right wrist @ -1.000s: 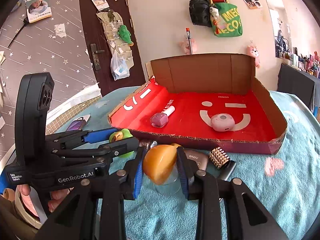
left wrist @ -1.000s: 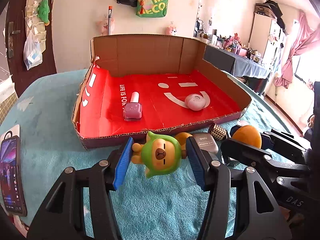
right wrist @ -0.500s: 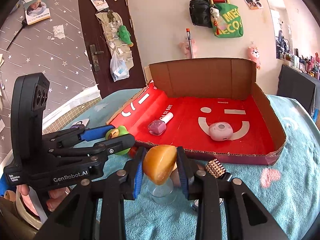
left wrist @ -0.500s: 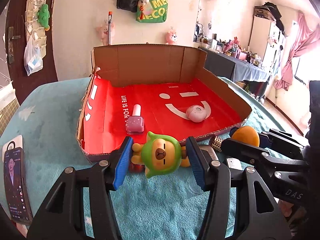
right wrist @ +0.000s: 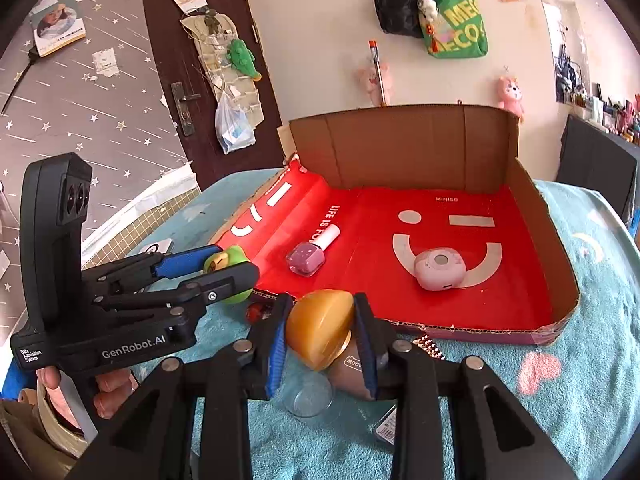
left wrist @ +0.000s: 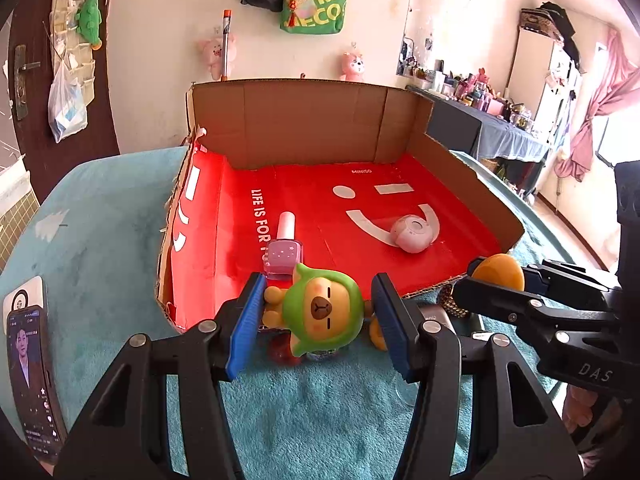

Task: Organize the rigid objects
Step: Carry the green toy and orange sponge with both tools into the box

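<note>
A teal plush cover (left wrist: 120, 240) is spread over the worktop, and a room with a dark door (right wrist: 192, 60) and a pale wall hung with bags is seen behind it. Nearest in the left wrist view, the left hand-held gripper (left wrist: 318, 320) is closed on a green-hooded bear figure (left wrist: 322, 316), its blue pads pressed to both sides of the toy, which is held clear of the cover at the box's near edge. A phone (left wrist: 30, 376) lying at the left of the cover is shown only in this view. In the right wrist view, the right hand-held gripper (right wrist: 320, 330) is clamped on an amber egg-shaped object (right wrist: 320, 326); beneath it a clear glass (right wrist: 308, 398), a brown compact (right wrist: 352, 364) and a studded item (right wrist: 430, 348) are seen on the cover, largely hidden from the left camera. A person's fingers (right wrist: 112, 396) on the left gripper's handle are shown only here. Farther on, an open cardboard box (right wrist: 404, 148) with a red smiley-printed floor is set on the cover. Inside it, a pink nail polish bottle (left wrist: 284, 252) is lying on its side at the left, and a pale pink round case (left wrist: 414, 232) is resting on the printed smile, well apart from the bottle.
</note>
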